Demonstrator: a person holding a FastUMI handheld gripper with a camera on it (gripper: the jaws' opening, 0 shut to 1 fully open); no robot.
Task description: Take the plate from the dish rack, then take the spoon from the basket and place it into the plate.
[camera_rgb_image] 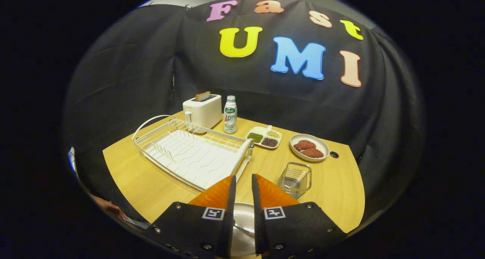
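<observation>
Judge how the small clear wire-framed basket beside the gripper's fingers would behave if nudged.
The clear wire-framed basket looks light and would probably slide on the smooth wooden table. Its low, wide shape suggests it won't tip easily. The gripper hangs nearly closed beside it.

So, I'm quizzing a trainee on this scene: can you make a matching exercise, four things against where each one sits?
Things:
1. toaster
2. bottle
3. wire basket
4. plate

Places:
A. just ahead of the right finger
B. below the gap between the gripper fingers
C. behind the dish rack, at the table's far corner
D. between toaster and divided dish

Pairs: 1-C, 2-D, 3-A, 4-B
</observation>
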